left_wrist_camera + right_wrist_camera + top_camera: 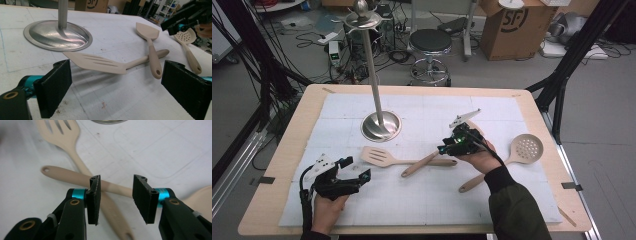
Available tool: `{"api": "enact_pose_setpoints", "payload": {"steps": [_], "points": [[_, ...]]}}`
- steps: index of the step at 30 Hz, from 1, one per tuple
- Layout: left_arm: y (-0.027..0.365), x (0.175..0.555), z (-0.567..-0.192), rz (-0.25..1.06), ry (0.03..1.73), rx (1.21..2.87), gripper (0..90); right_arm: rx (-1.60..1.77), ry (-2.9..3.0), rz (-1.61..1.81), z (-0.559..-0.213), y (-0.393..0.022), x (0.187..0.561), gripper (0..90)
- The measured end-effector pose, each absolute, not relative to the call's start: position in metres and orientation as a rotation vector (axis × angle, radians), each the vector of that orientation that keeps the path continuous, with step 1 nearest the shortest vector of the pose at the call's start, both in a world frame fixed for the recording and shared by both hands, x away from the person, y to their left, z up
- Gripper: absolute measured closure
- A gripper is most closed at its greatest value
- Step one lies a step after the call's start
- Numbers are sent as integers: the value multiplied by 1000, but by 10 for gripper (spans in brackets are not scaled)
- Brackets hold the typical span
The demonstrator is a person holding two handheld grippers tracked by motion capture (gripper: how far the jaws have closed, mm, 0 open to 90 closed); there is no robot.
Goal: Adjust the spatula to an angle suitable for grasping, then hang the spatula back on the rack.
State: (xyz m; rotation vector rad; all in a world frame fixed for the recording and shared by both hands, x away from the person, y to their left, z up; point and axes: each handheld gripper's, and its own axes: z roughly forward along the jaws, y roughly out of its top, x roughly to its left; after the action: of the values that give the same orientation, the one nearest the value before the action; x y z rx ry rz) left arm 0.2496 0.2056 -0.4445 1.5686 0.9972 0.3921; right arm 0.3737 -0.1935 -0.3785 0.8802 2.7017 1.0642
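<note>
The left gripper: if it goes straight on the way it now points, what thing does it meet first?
Probably the slotted spatula. In the left gripper view, its blade lies on the mat straight ahead between the open jaws of the left gripper, nearer than the metal stand base. Depth is unclear, so the gripper might pass just above it.
</note>
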Motion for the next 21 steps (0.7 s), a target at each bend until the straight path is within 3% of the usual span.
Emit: {"api": "enact_pose_setpoints", "payload": {"steps": [9,21], "points": [[207,249,-445,365,996,1553,101,489,2850,771,-387,-176,393,537],[214,248,-445,345,1016,1510,102,404,2897,704,-401,-169,404,556]]}}
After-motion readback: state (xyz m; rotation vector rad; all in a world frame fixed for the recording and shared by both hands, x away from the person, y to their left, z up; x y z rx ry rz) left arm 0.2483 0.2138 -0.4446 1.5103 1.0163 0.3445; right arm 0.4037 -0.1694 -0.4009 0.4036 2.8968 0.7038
